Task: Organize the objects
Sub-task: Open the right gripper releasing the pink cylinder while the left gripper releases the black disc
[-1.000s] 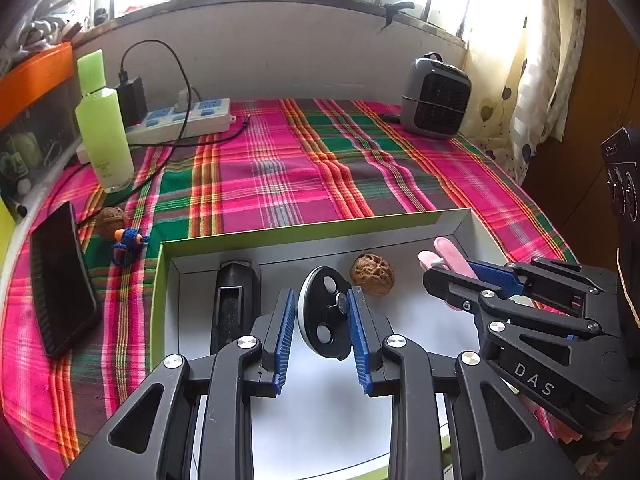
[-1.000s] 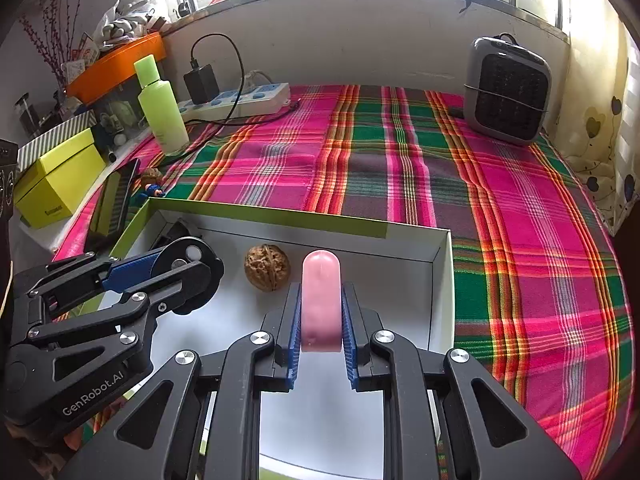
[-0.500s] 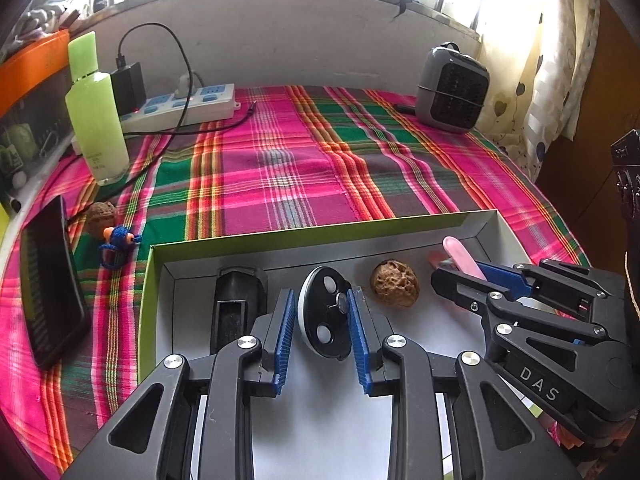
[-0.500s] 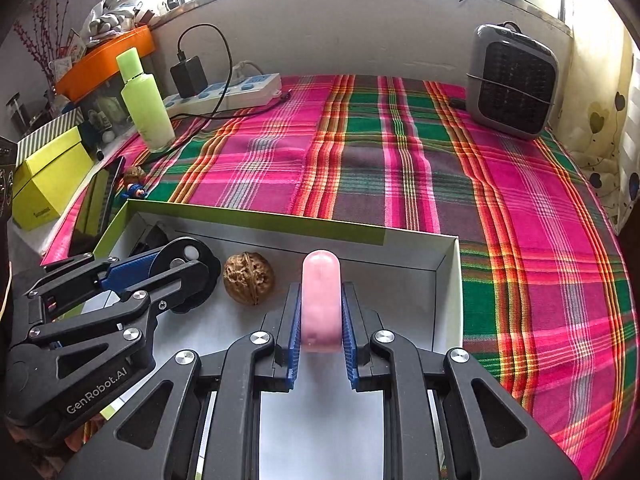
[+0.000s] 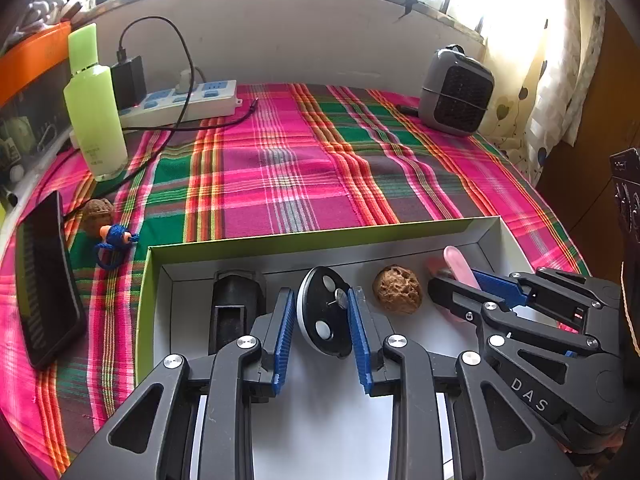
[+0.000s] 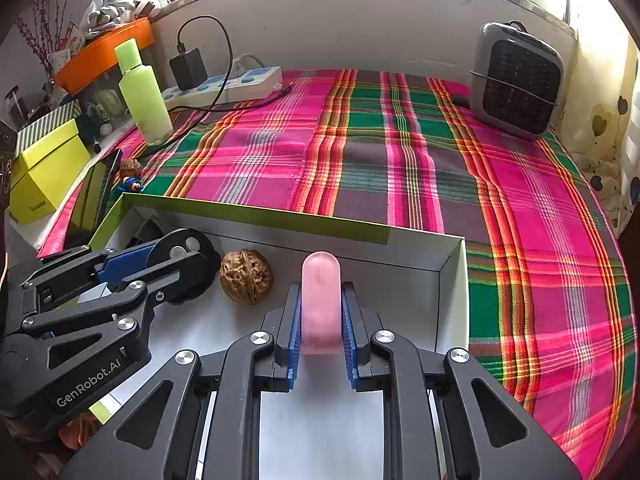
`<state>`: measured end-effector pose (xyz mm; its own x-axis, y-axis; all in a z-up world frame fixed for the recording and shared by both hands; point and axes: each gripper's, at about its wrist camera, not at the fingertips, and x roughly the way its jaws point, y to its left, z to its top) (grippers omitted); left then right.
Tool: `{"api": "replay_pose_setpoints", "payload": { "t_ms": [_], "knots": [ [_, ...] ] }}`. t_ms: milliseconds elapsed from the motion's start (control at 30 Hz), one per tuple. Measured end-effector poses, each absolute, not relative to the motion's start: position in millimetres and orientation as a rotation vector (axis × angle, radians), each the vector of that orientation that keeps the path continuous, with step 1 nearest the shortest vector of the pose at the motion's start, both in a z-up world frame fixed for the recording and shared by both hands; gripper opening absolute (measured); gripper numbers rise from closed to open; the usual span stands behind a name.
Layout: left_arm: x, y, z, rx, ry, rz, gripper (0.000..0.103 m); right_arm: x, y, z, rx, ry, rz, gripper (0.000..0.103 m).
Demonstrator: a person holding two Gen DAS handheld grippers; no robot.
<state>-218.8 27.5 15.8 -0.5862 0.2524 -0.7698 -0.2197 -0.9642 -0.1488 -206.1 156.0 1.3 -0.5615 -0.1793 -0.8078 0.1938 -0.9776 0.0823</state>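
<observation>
**Setting both pieces down in the box**

My left gripper (image 5: 322,320) is clamped on the black disc (image 5: 323,316), my right gripper (image 6: 320,312) on the pink capsule (image 6: 320,300), both over the box (image 6: 256,222) beside the walnut (image 6: 246,276). I'd lower each until it touches the floor, then release gently, clear of the walnut.

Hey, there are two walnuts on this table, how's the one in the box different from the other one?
The walnut in the box lies on the white floor of the box, between the black disc and the pink piece in the two grippers. The walnut outside sits on the plaid cloth beside a phone, against a small blue toy. The boxed one looks lighter and is nearer the cameras. Both are brown, wrinkled and unheld.
</observation>
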Motion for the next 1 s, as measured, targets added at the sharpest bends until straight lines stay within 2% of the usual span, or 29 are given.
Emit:
{"api": "replay_pose_setpoints", "payload": {
  "t_ms": [167, 300, 467, 600, 733, 1000],
  "knots": [
    [-219, 28, 15, -1.271, -0.045, 2.583, 0.026, -207, 156, 2, 1.352, 0.017, -2.603, 0.019],
    [-219, 28, 14, -1.287, -0.050, 2.582, 0.032, -206, 157, 2, 1.352, 0.015, -2.609, 0.019],
    [-219, 29, 14, -1.287, -0.048, 2.582, 0.033, -206, 156, 3, 1.350, 0.016, -2.611, 0.021],
    [-217, 26, 16, -1.279, -0.059, 2.585, 0.038, -203, 155, 5, 1.338, 0.013, -2.608, 0.028],
    [-214, 25, 21, -1.268, -0.059, 2.594, 0.042, -199, 156, 8, 1.327, 0.020, -2.628, 0.040],
    [-200, 20, 30, -1.245, -0.072, 2.605, 0.047, -187, 160, 14, 1.313, -0.005, -2.641, 0.041]
  ]
}}
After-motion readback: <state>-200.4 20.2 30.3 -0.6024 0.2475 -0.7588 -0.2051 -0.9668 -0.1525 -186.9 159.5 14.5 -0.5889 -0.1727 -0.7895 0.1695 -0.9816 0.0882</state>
